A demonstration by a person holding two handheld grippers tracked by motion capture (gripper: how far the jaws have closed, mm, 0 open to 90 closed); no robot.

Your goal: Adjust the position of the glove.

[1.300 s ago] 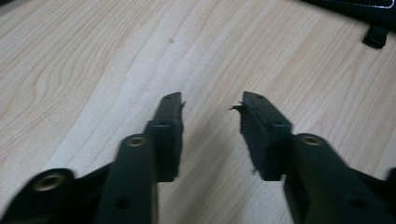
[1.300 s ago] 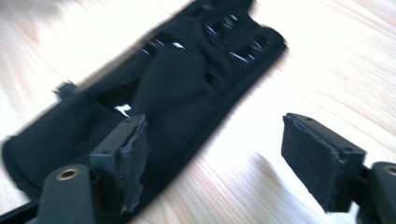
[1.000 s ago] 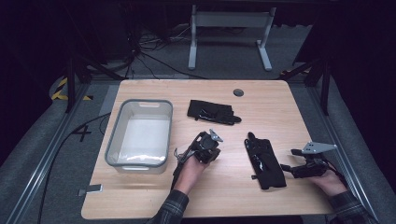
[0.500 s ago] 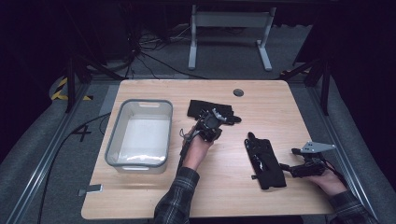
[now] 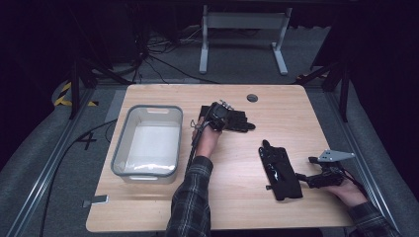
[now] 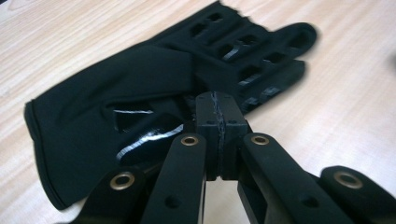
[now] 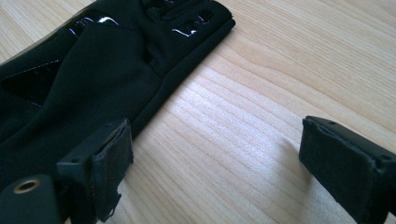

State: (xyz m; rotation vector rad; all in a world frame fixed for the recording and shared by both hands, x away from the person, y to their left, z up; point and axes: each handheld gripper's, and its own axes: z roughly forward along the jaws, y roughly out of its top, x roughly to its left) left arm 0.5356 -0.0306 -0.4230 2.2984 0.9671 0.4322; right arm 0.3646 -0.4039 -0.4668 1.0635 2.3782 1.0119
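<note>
**Two gloves, one bin: the far glove first**

The left hand-held gripper [image 5: 220, 116] was over the far glove [image 5: 238, 122], which lay flat on the surface [image 5: 296, 113] just right of the bin [image 5: 148, 140]. In the left gripper view its jaws were pressed together, with the glove [image 6: 140, 93] right behind the tips; I could not tell if any cloth was caught between them. The right hand-held gripper [image 5: 316, 178] rested beside the near glove [image 5: 280, 170], jaws wide apart, and one pad [image 7: 109, 163] touched the edge of that glove [image 7: 84, 84].

To do this step well, I think the left jaws should pinch a fold of cloth near the cuff and not the thin fingers, so the glove hangs without slipping. A slow lift would show if the grip holds before it is carried to the bin.
</note>
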